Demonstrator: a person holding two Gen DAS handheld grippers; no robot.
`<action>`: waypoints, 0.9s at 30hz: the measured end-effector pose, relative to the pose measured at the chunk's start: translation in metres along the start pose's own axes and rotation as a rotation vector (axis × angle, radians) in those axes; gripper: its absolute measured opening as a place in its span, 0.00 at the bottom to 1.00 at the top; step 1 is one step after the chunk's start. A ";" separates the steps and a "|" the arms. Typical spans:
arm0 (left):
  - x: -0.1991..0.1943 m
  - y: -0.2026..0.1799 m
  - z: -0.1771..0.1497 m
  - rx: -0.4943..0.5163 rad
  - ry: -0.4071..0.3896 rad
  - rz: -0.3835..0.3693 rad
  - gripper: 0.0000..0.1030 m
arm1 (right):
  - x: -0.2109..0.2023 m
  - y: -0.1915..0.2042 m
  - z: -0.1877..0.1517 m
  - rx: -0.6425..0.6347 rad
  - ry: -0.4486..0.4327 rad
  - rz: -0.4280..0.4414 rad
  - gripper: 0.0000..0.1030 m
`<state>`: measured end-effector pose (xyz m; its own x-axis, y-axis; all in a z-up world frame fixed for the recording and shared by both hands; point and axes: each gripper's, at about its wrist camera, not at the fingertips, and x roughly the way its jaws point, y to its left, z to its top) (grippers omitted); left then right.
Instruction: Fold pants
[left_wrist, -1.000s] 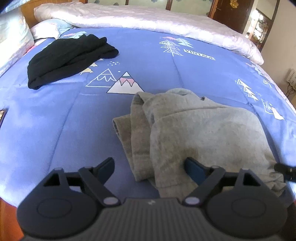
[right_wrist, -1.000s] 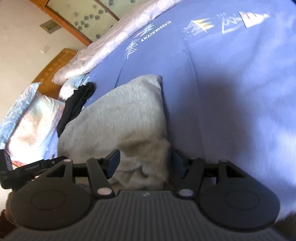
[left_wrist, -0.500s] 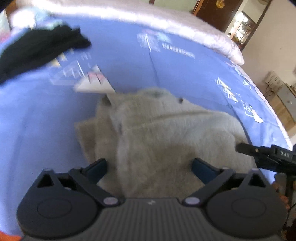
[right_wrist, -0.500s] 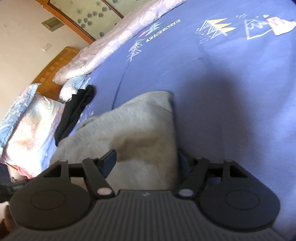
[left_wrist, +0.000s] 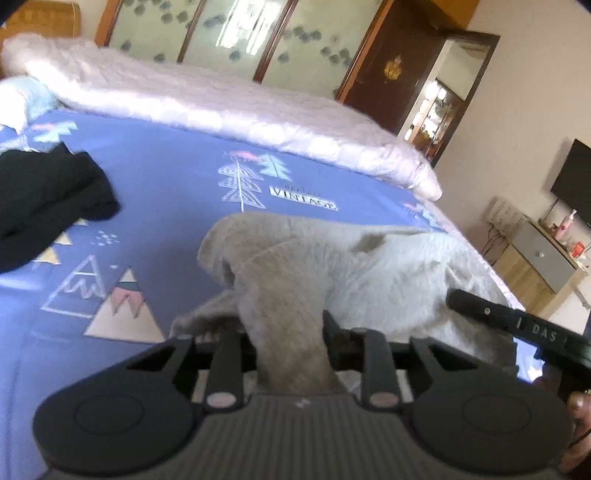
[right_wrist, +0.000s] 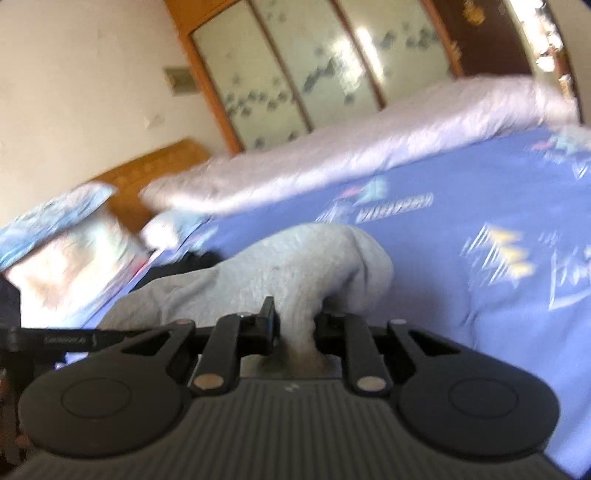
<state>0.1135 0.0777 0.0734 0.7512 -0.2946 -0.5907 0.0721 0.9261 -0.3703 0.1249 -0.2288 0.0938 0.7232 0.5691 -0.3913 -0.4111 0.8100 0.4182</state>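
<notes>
The grey pants (left_wrist: 332, 266) lie bunched on the blue bedsheet (left_wrist: 166, 192). My left gripper (left_wrist: 288, 336) is shut on a thick fold of the near edge of the pants, which rises between its fingers. My right gripper (right_wrist: 293, 325) is shut on another part of the same grey pants (right_wrist: 295, 266) and lifts the cloth off the blue bedsheet (right_wrist: 461, 221). The right gripper's body shows at the right of the left wrist view (left_wrist: 517, 325). The right wrist view is blurred.
A black garment (left_wrist: 44, 199) lies on the sheet at the left. A rolled pale quilt (left_wrist: 221, 107) runs along the far side of the bed. Pillows (right_wrist: 66, 251) and a wooden headboard (right_wrist: 155, 173) are at the head. A cabinet (left_wrist: 543, 258) stands beyond the bed's right edge.
Both grippers have shut on the near edge of the grey pants, which were between open jaws before. Both have lifted and the views tilted upward toward the room.
</notes>
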 end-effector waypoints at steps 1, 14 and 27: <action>0.018 0.002 0.002 -0.003 0.035 0.019 0.45 | 0.011 -0.007 0.002 0.012 0.020 -0.036 0.21; 0.022 -0.021 -0.030 0.113 0.077 0.351 0.88 | -0.003 -0.043 -0.030 0.067 0.024 -0.279 0.55; -0.052 -0.068 -0.083 0.053 0.109 0.292 0.93 | -0.078 0.000 -0.086 0.127 0.109 -0.238 0.56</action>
<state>0.0149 0.0108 0.0699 0.6707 -0.0347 -0.7409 -0.1001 0.9855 -0.1368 0.0208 -0.2616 0.0542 0.7245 0.3825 -0.5734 -0.1589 0.9022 0.4009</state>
